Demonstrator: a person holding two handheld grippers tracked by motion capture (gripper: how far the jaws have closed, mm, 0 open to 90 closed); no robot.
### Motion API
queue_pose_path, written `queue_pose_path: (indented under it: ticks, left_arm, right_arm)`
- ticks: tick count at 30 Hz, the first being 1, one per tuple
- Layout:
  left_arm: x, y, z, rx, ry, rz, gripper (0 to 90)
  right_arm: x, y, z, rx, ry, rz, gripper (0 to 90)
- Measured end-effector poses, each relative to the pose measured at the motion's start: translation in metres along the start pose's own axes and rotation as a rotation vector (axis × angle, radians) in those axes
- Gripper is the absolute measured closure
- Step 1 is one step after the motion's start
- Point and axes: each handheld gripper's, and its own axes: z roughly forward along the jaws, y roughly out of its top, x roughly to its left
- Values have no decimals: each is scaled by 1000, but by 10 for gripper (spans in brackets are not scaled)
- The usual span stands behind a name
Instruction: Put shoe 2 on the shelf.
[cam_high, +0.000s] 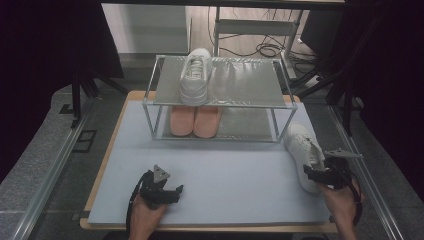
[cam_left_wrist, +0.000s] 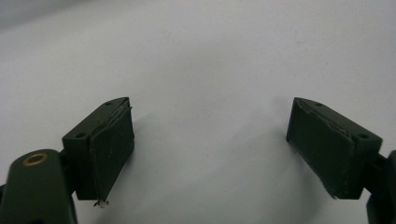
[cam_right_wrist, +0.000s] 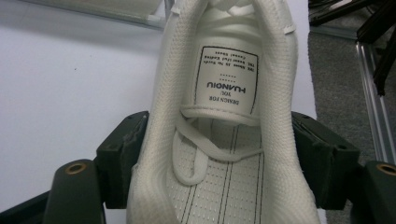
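Grasping is the step: right claw (cam_right_wrist: 219, 158) clamps the white sneaker's (cam_right_wrist: 224, 84) collar between its jaws; left claw (cam_left_wrist: 210, 140) idles open; next, lift toward the rack (cam_high: 220, 102) ahead.

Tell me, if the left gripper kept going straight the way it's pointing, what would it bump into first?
Probably nothing soon. The left gripper, jaws open and empty, points across the bare pale mat; only mat lies ahead of it in its own view. Much farther along, perhaps the white shoe, though depth is unclear.

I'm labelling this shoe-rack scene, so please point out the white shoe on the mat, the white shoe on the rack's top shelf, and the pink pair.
White shoe on the mat (cam_high: 301, 145), high view, its laced upper.
White shoe on the top shelf (cam_high: 195, 77), high view, its laces.
Pink pair (cam_high: 195, 121), high view, toe of the right-hand shoe.
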Motion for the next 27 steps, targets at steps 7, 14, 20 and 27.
queue_pose_path:
  ticks: [7, 14, 20, 27]
  left_arm:
    - [0, 0, 0, 0, 0, 0, 149]
    - [0, 0, 0, 0, 0, 0, 149]
    - [0, 0, 0, 0, 0, 0, 149]
    - [0, 0, 0, 0, 0, 0, 149]
  right_arm:
    - [-1, -3, -13, -29, 3, -6, 306]
    - [0, -10, -26, -28, 8, -7, 287]
    - [3, -18, -23, -43, -6, 2, 195]
    - [-3, -22, -16, 62, -7, -33, 116]
